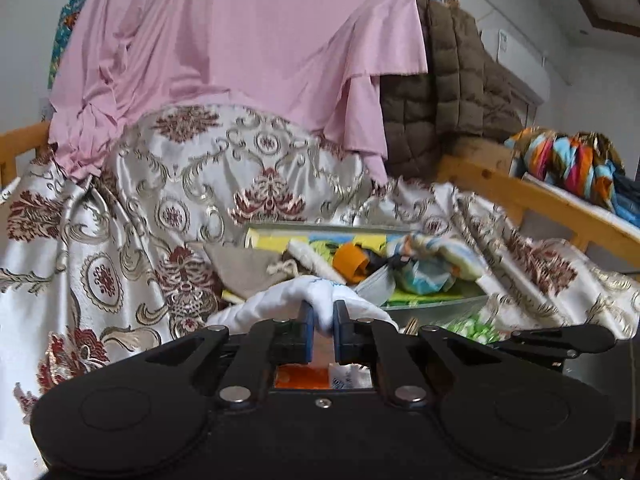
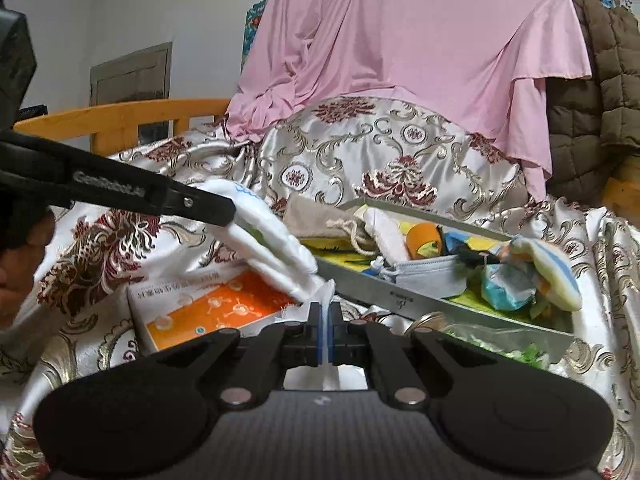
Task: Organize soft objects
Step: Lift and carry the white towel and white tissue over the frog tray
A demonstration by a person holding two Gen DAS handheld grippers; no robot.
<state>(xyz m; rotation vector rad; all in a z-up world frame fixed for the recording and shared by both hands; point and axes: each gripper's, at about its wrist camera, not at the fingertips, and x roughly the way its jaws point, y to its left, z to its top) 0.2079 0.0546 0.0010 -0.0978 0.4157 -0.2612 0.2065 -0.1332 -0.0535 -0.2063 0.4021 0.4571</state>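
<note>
Right wrist view: white cloth (image 2: pixel 276 240) is stretched above the patterned bedspread (image 2: pixel 360 152), one corner pinched thin by the right gripper (image 2: pixel 325 312), other end clamped by the left gripper (image 1: pixel 323 314). Metal tray (image 2: pixel 400 294) is just beside it.

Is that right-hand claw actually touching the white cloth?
Touching. In the right wrist view the right gripper has its jaws closed on an edge of the white cloth, which runs up between them.
</note>
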